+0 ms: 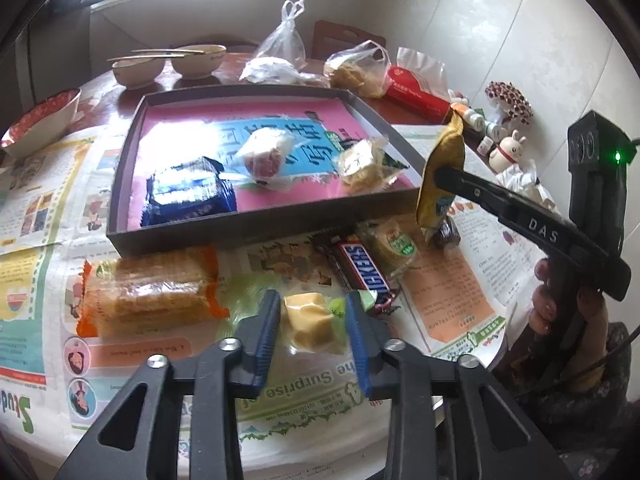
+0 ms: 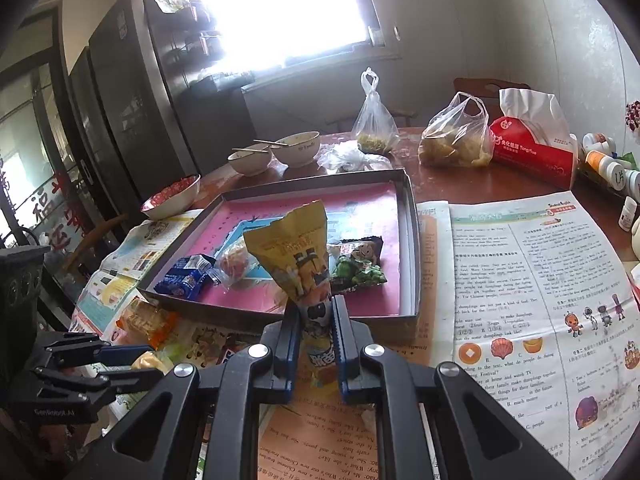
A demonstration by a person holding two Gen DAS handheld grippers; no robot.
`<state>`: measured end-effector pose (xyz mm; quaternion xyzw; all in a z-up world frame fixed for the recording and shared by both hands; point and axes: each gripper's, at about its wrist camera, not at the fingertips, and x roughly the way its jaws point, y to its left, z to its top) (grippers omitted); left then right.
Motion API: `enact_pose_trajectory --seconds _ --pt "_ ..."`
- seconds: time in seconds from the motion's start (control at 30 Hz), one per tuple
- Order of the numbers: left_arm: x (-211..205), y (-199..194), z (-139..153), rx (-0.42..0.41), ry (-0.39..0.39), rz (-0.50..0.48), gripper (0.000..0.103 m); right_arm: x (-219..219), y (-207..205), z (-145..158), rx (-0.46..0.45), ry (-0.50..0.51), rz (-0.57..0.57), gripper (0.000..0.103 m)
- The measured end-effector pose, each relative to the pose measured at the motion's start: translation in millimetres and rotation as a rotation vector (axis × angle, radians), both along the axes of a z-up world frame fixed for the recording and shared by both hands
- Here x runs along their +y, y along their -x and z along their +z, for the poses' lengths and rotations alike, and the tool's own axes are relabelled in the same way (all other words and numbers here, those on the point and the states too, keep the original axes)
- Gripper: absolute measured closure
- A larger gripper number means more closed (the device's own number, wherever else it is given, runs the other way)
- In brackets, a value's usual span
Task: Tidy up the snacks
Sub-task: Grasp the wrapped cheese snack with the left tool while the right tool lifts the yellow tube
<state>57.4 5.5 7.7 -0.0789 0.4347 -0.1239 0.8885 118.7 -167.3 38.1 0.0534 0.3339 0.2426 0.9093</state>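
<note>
A dark shallow box (image 1: 172,236) with a pink liner holds a blue packet (image 1: 188,194), a round wrapped sweet (image 1: 262,156) and a clear-wrapped snack (image 1: 362,166). My left gripper (image 1: 314,320) is open, its blue fingers either side of a pale yellow wrapped cake (image 1: 310,318) on the newspaper. Beside it lie an orange-wrapped cake (image 1: 148,292), a Snickers bar (image 1: 362,270) and a green-labelled snack (image 1: 394,246). My right gripper (image 2: 316,314) is shut on a yellow snack packet (image 2: 296,260), held upright in the air just in front of the box's (image 2: 414,240) near right corner; it shows in the left wrist view (image 1: 442,168).
Newspaper (image 2: 520,280) covers the table's near side. At the back stand two bowls with chopsticks (image 1: 168,62), a red-patterned bowl (image 1: 44,120), plastic bags (image 1: 280,56), a red tissue pack (image 2: 536,148), small bottles and figurines (image 1: 504,128). A fridge (image 2: 132,92) stands left.
</note>
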Motion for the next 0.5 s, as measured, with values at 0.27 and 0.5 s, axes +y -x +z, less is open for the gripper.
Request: enact_pose_trajectory --seconds 0.27,0.5 --pt "1.4 -7.7 -5.1 0.015 0.017 -0.007 0.097 1.6 -1.1 -1.8 0.011 0.002 0.01 0.088" --pt "-2.6 -1.3 -7.2 0.026 0.002 -0.048 0.059 4.7 -2.0 -5.2 0.02 0.007 0.019 0.088"
